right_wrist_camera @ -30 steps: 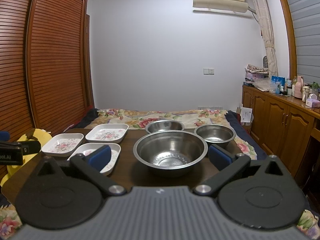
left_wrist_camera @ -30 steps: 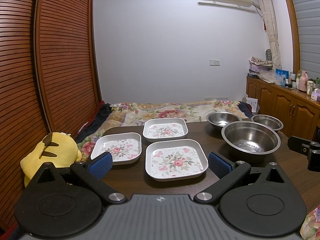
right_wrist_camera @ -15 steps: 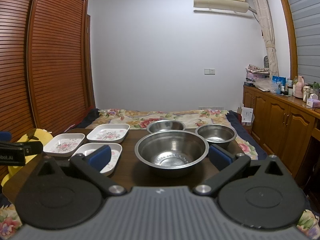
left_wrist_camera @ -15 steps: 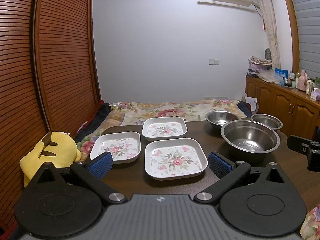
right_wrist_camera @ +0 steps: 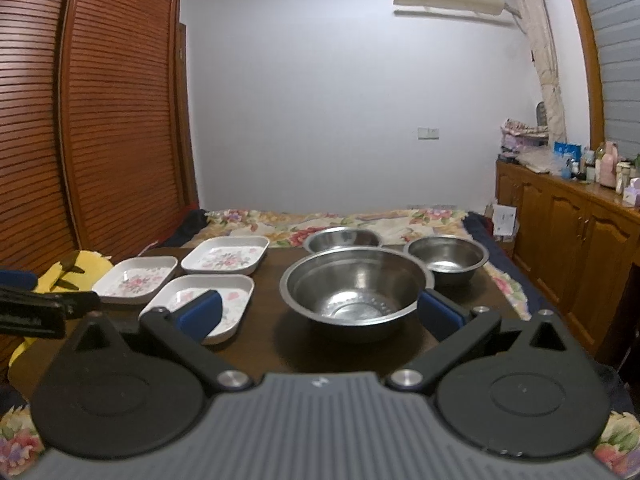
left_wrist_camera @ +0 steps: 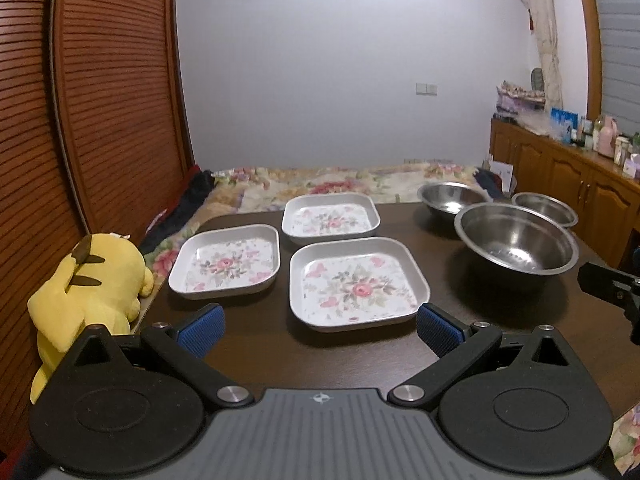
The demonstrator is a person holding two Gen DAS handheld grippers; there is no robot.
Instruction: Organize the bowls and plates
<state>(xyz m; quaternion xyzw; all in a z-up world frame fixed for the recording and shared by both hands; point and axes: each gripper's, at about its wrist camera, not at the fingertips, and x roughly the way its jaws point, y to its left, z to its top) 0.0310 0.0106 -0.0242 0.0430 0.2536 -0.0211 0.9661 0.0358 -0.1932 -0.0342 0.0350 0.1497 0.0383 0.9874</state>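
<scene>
Fingers of the left gripper (left_wrist_camera: 319, 326) are spread wide and empty, framing the near plate (left_wrist_camera: 357, 282) from just short of its front rim. Fingers of the right gripper (right_wrist_camera: 319, 312) are likewise apart and empty, bracketing the large bowl (right_wrist_camera: 356, 286). Two more plates (left_wrist_camera: 227, 262) (left_wrist_camera: 330, 218) and two smaller bowls (right_wrist_camera: 445, 255) (right_wrist_camera: 341, 238) rest separately on the tabletop (left_wrist_camera: 448, 276). Nothing is stacked yet; judged step: approach before first pickup. Next move calls for advancing onto a rim, pinching it, then nesting like with like
</scene>
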